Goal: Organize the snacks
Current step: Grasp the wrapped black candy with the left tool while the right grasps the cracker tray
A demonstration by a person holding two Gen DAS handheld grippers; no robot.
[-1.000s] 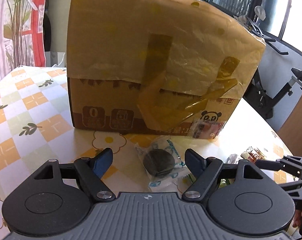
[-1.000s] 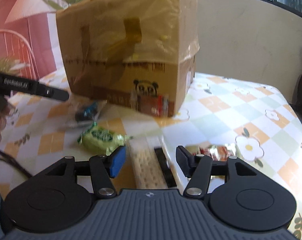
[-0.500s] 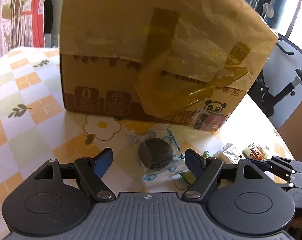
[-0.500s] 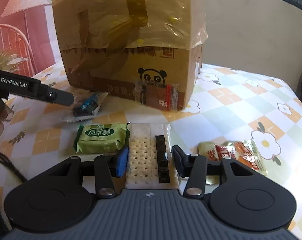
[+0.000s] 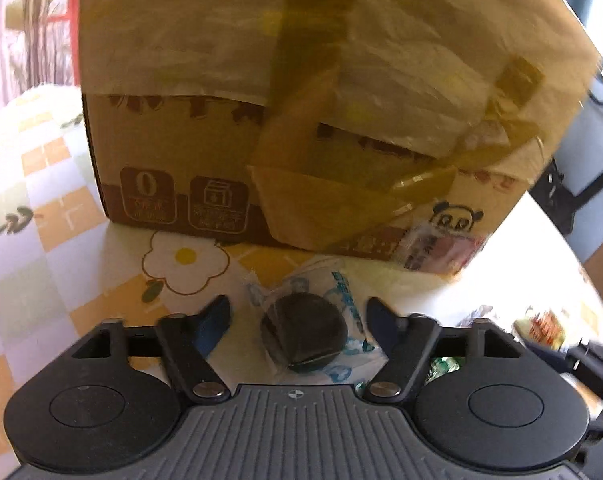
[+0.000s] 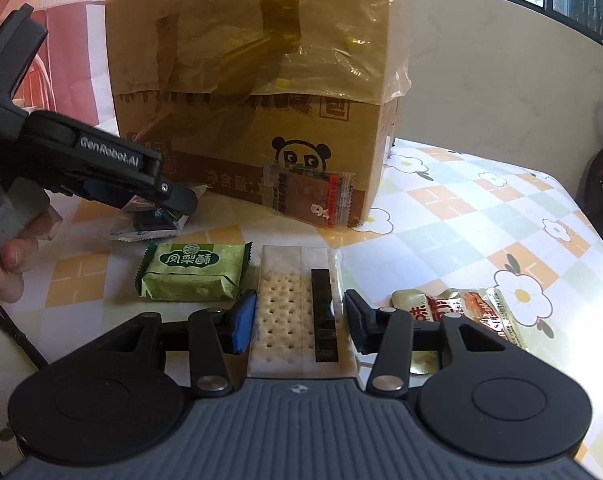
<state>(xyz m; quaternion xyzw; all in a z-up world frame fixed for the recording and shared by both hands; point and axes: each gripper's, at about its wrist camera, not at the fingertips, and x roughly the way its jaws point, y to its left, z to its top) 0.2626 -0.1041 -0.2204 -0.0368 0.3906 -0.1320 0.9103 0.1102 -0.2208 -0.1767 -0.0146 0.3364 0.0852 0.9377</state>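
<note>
The right gripper (image 6: 299, 322) straddles the cracker pack (image 6: 297, 312), which lies flat on the worktop (image 6: 461, 208) straight ahead at 12 o'clock. Its jaws have just been closing with the pack between them; the blue pad at 9 o'clock sits against the wrapper's edge, while the dark pad at 3 o'clock looks just clear of it, so the grip does not yet read as firm. Squeezing should be gentle and even across the pack's width, since the crackers will likely snap under a hard pinch. At 10 o'clock beside it rests the green pastry (image 6: 193, 274), and at 2 o'clock the orange snack (image 6: 473, 312); both are close enough to be dragged if the lift is not straight up.

The left gripper (image 5: 299, 320) has also just been closing, its jaws spread either side of the dark cookie (image 5: 304, 332) in its clear wrapper, neither pad touching yet. Centring on the round cookie itself, not the loose film, should keep it from slipping.

Farther off at 12 o'clock stands the box (image 6: 253, 92), wrapped in plastic and tape, with a small sachet (image 6: 307, 196) leaning against its front.
</note>
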